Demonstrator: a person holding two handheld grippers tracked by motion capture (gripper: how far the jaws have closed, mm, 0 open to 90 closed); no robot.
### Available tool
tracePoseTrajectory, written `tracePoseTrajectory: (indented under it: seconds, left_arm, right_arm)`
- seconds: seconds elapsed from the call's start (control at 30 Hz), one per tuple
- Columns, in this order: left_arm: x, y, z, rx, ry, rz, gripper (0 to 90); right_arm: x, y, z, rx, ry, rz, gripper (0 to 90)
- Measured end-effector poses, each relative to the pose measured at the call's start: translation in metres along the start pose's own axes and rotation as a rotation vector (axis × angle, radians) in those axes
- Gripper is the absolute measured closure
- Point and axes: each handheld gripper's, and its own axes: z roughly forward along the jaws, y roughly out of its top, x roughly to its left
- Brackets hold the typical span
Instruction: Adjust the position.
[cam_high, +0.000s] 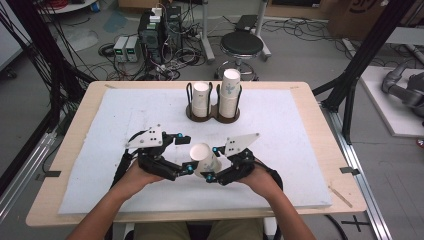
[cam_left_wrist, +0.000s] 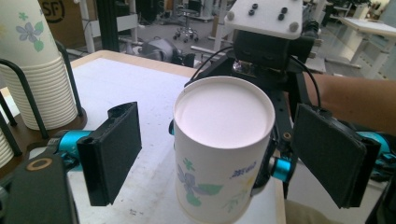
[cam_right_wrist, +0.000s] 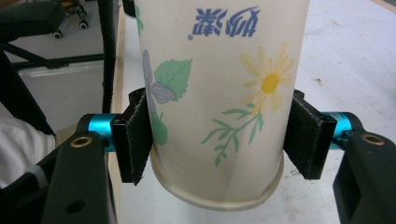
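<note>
Paper cup (cam_right_wrist: 219, 93) clamped upside down in right tongs (cam_right_wrist: 219, 140).
Left tongs (cam_left_wrist: 229, 154) stand open around it, pads clear.

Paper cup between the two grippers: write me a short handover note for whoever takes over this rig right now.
Right gripper: jaws shut on the paper cup, which is upside down, rim toward that gripper's camera.
Left gripper: jaws open, standing either side of the cup without touching it.
Cup holder at the far middle of the white mat carries two stacks of cups.
Done: one cup is out of the holder and held by the right gripper alone.
Left: probably turning the cup upright and setting it down.
</note>
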Motion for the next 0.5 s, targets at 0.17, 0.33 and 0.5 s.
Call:
tracePoseTrajectory:
  seconds: [0.17,0.33,0.5]
  left_arm:
    - [0.001,0.004,-0.004,0.043,-0.013,0.019,16.3]
    - [0.003,0.005,-0.003,0.08,-0.021,0.024,16.3]
    - [0.005,0.007,0.001,0.107,-0.033,0.03,16.3]
  right_arm:
    - [-0.003,0.008,-0.005,0.063,-0.007,-0.025,32.9]
    - [-0.006,0.019,-0.008,0.155,-0.012,-0.065,32.7]
    - [-0.006,0.03,-0.009,0.242,-0.007,-0.101,32.6]
